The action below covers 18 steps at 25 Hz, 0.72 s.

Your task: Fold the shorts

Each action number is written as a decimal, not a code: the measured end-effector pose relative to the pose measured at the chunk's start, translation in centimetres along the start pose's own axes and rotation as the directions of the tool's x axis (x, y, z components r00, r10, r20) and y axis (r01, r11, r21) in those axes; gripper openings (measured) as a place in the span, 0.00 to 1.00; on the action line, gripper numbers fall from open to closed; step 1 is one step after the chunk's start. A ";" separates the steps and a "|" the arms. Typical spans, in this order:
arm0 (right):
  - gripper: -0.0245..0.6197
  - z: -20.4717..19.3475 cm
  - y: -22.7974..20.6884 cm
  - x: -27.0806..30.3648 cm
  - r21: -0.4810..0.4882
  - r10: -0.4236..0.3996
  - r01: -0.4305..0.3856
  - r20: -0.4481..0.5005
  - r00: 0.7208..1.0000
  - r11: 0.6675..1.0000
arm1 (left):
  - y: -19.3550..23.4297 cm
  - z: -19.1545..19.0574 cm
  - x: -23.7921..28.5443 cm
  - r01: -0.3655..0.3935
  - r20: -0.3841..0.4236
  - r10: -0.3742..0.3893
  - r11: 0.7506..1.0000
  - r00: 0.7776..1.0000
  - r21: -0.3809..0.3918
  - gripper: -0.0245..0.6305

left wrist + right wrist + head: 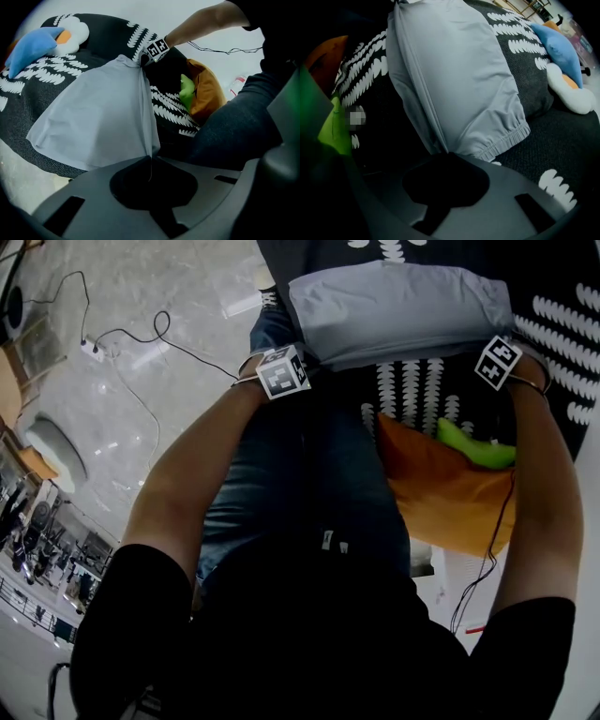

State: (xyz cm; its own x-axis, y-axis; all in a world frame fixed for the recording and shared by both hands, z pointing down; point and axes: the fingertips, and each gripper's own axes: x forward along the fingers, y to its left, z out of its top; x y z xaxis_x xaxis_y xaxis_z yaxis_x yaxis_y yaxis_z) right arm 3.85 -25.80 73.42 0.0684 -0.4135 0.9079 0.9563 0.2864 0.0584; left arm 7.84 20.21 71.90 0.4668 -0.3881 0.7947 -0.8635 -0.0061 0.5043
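Light grey shorts (394, 315) hang stretched between my two grippers above a dark cushion with white leaf marks (562, 324). In the left gripper view my left gripper (150, 161) is shut on one corner of the shorts (93, 122), and the cloth runs straight out of its jaws. My right gripper (446, 157) is shut on the opposite corner of the shorts (454, 84), beside the gathered elastic band (506, 138). In the head view the left gripper (298, 360) and right gripper (489, 345) show mainly as marker cubes at the near edge of the shorts.
An orange cushion (441, 493) with a green thing (473, 448) on it lies to my right. A blue, white and orange plush toy (33, 47) rests on the far side of the dark cushion. Cables and a power strip (91, 350) cross the pale floor at left.
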 end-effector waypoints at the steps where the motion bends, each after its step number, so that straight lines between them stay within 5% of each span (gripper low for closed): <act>1: 0.05 -0.3 0.1 0.0 0.014 0.005 -0.005 -0.007 1.000 1.000 | -0.1 0.1 0.0 0.003 -0.002 -0.003 1.000 1.000 -0.004 0.07; 5: 0.16 -0.5 0.8 -0.3 0.125 0.049 -0.047 -0.012 0.999 0.991 | 0.1 -0.6 0.2 -0.010 -0.044 0.009 1.000 0.999 -0.017 0.09; 7: 0.21 -0.1 0.8 -1.5 0.149 0.049 -0.048 0.001 0.999 0.988 | 0.3 -1.4 -0.6 -0.009 -0.061 0.008 1.000 0.998 -0.021 0.24; 18: 0.30 -2.2 2.9 -9.3 0.308 0.017 -0.044 0.090 0.996 0.950 | 0.2 0.1 -9.5 -0.105 -0.038 0.105 0.994 0.994 0.000 0.24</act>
State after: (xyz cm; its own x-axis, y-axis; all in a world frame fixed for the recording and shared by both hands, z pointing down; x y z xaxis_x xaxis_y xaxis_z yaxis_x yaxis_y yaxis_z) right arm 6.61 -23.05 64.28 0.0589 -0.3293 0.9424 0.8185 0.5564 0.1433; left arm 3.19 23.82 64.48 0.3803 -0.3517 0.8554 -0.9078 0.0347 0.4179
